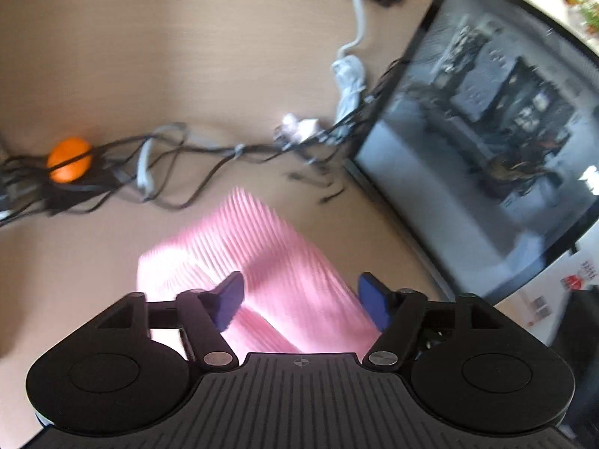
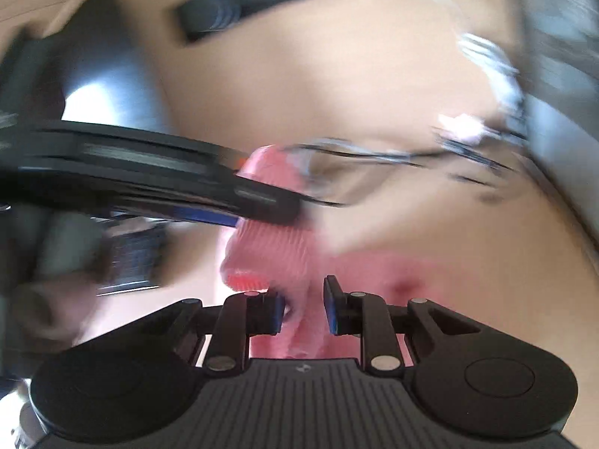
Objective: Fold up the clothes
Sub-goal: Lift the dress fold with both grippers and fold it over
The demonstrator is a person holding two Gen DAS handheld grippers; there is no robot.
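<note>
A pink ribbed garment (image 1: pixel 247 258) lies folded on the tan table, blurred by motion. My left gripper (image 1: pixel 299 295) is open, its blue pads wide apart above the near part of the garment, not touching it as far as I can tell. In the right wrist view the same pink garment (image 2: pixel 273 247) is close under my right gripper (image 2: pixel 304 308), whose blue pads stand a small gap apart with pink cloth between them; the blur hides whether they pinch it. The left gripper's black body (image 2: pixel 149 179) crosses that view from the left, over the garment.
A dark monitor (image 1: pixel 498 138) lies tilted at the right. A tangle of black and white cables (image 1: pixel 209 149) runs across the table beyond the garment, with an orange fruit (image 1: pixel 69 159) at the left and a white power cord (image 1: pixel 352 71) further back.
</note>
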